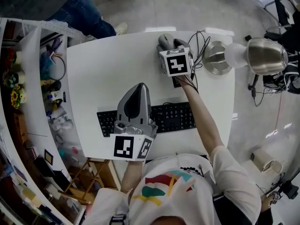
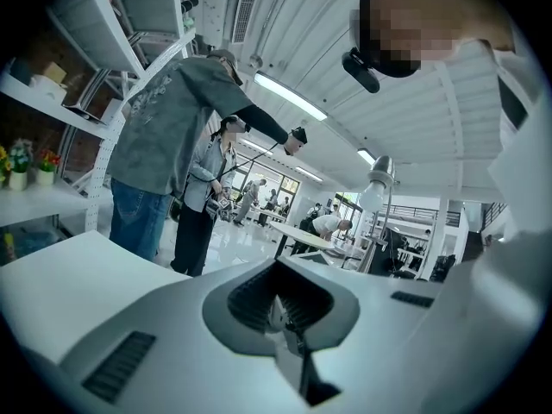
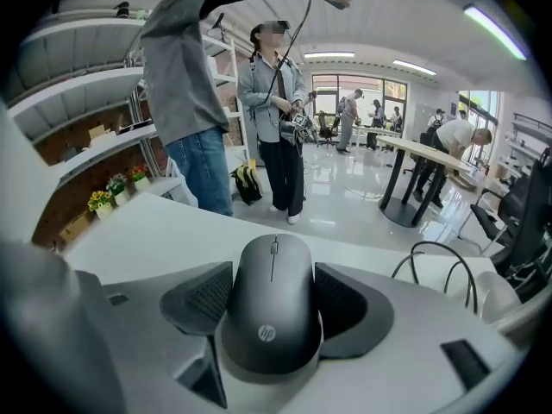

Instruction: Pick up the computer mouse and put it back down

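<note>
A dark grey computer mouse point(image 3: 270, 313) sits between the ribbed pads of my right gripper point(image 3: 272, 293), and both pads press against its sides. In the head view the mouse point(image 1: 164, 41) is at the far edge of the white table point(image 1: 103, 74), just ahead of the right gripper point(image 1: 171, 44) and its marker cube. I cannot tell whether the mouse rests on the table or hangs just above it. My left gripper point(image 1: 142, 86) hovers above the keyboard with its jaws together and nothing between them; its own view, level across the room, shows the left gripper point(image 2: 280, 310) shut.
A black keyboard point(image 1: 176, 116) lies near the table's front edge. A metal desk lamp point(image 1: 262, 55) on a round base point(image 1: 216, 57) and looped cables point(image 1: 201, 43) stand to the right of the mouse. Cluttered shelves point(image 1: 51, 78) line the left. A person in jeans point(image 1: 84, 13) stands beyond the table.
</note>
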The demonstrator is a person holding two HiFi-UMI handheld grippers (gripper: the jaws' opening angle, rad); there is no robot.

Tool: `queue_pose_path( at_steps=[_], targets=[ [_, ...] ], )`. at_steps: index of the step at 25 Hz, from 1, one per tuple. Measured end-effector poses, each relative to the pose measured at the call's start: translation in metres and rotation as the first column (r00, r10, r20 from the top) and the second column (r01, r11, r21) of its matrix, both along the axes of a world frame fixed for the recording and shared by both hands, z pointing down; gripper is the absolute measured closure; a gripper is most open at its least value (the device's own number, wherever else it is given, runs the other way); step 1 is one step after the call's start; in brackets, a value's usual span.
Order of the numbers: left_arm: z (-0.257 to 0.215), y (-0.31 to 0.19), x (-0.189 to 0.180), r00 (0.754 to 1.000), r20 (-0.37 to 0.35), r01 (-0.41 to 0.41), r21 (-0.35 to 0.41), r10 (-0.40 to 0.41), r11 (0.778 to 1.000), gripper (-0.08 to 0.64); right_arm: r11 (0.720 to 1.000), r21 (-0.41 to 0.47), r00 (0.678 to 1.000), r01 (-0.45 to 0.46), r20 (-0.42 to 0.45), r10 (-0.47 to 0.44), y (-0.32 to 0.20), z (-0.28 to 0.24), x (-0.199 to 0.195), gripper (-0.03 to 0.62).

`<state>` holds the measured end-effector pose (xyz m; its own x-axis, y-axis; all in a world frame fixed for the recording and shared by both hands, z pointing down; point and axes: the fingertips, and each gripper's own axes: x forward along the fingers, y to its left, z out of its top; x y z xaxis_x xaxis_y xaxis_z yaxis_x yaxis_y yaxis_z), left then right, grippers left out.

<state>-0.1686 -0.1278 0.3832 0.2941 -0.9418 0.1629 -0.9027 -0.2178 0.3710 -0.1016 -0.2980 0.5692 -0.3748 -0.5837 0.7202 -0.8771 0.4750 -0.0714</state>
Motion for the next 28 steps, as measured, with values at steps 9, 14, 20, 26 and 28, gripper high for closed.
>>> queue_pose_path(
  at_steps=[9, 14, 20, 26, 28],
  targets=[
    [-0.012, 0.007, -0.002, 1.0, 0.014, 0.014, 0.025, -0.014, 1.0, 0.514, 0.996, 0.086, 0.998, 0.011, -0.067, -0.005, -0.003, -0.01, 0.001, 0.285],
    [-0.031, 0.016, -0.002, 1.0, 0.024, 0.016, 0.067, -0.017, 0.998, 0.514, 0.981, 0.192, 0.998, -0.011, -0.058, 0.022, -0.007, -0.056, 0.01, 0.285],
    [-0.062, 0.035, 0.011, 1.0, 0.031, -0.006, 0.126, 0.002, 0.992, 0.514, 0.96, 0.277, 0.984, -0.024, 0.174, -0.025, 0.02, -0.146, 0.007, 0.287],
    [-0.101, 0.069, 0.031, 0.999, 0.029, -0.041, 0.205, 0.036, 0.978, 0.514, 0.899, 0.432, 0.981, -0.071, 0.191, -0.015, 0.065, -0.225, 0.024, 0.578],
    [-0.111, 0.082, 0.035, 0.998, 0.039, -0.051, 0.22, 0.044, 0.974, 0.514, 0.883, 0.465, 0.978, -0.063, 0.205, -0.038, 0.09, -0.246, 0.026, 0.578]
  ],
)
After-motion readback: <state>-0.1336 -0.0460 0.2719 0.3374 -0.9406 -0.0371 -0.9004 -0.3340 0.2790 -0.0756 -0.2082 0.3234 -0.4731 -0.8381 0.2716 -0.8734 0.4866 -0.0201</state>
